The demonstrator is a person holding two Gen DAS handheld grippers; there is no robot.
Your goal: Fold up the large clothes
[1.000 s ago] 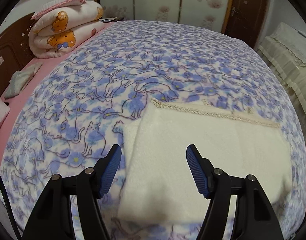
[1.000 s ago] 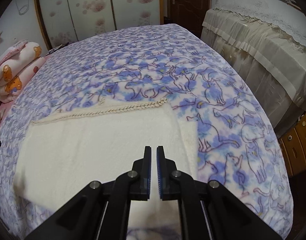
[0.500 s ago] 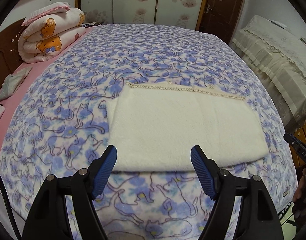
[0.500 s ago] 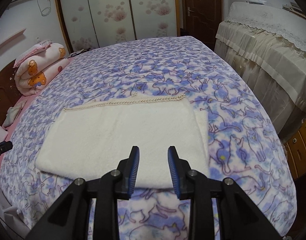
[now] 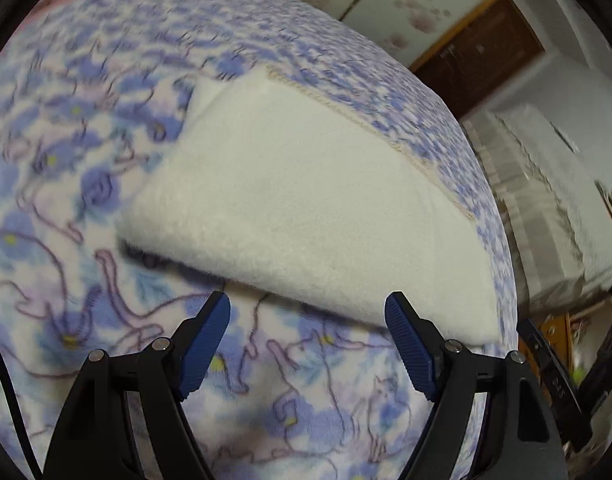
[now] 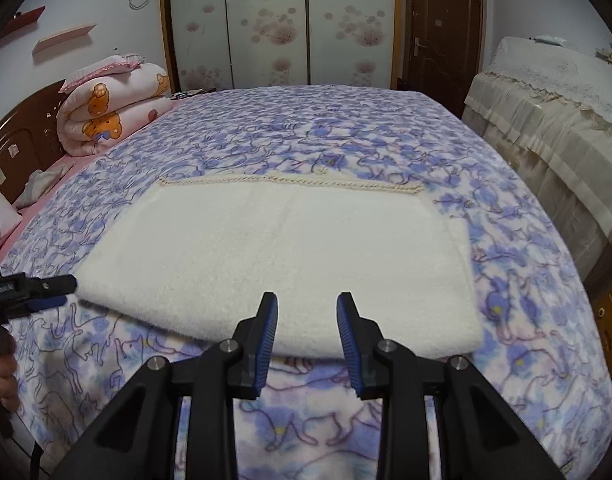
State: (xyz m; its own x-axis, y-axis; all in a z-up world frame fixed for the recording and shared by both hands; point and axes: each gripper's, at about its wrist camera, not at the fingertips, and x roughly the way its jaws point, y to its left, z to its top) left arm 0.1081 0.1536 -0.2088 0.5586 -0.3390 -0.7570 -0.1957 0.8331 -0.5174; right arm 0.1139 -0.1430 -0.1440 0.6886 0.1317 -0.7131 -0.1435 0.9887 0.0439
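Observation:
A cream fleece garment (image 6: 281, 256) lies folded into a flat rectangle on the bed, with a braided trim along its far edge. In the left wrist view the garment (image 5: 306, 200) fills the middle, tilted. My left gripper (image 5: 308, 320) is open and empty, just short of the fold's near edge. It also shows at the left edge of the right wrist view (image 6: 45, 292), by the garment's near left corner. My right gripper (image 6: 308, 320) is open and empty, hovering at the garment's near edge, right of centre.
The bed carries a blue cat-print blanket (image 6: 526, 280). A rolled pink quilt (image 6: 109, 116) lies by the wooden headboard (image 6: 17, 148) at the left. A cream covered cabinet (image 6: 558, 120) stands to the right, wardrobe doors (image 6: 273, 24) behind.
Both grippers pulled back from the garment toward the bed's near edge. The right gripper opened from shut. The left gripper then dropped low, tilted and swung toward the garment's left end.

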